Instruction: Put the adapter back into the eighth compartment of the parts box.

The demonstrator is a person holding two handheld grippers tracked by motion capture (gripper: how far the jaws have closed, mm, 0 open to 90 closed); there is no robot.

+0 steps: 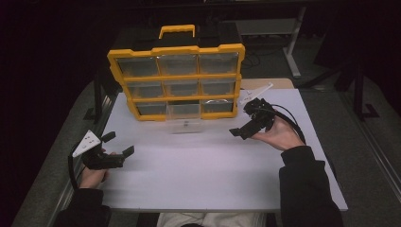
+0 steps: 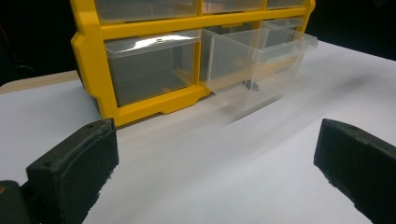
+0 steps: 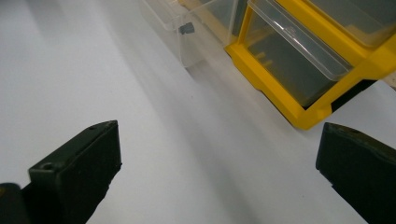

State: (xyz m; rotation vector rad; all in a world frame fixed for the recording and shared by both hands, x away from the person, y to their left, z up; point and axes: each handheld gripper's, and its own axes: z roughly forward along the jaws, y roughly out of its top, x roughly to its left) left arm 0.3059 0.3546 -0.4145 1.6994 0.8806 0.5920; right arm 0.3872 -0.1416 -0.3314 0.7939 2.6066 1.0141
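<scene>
A yellow organizer [image 1: 177,78] with clear drawers stands upright at the back of the white table. Its bottom middle drawer [image 1: 184,119] is pulled out, and a small dark piece [image 2: 252,85] lies inside it. In the right gripper view that drawer [image 3: 184,42] sits top centre, the small grey piece [image 3: 187,28] against its wall. My left gripper [image 1: 119,144] is open at the table's left edge, facing the organizer [image 2: 93,56] with nothing between its jaws. My right gripper [image 1: 242,120] hangs open and empty just right of the drawer, near the organizer's bottom right corner [image 3: 299,116].
The white tabletop [image 1: 213,175] stretches wide between the two hands. A tan board [image 1: 279,83] peeks out behind the table's right rear corner. A grey desk leg [image 1: 293,47] stands farther back. The organizer's handle [image 1: 177,30] sticks up on top.
</scene>
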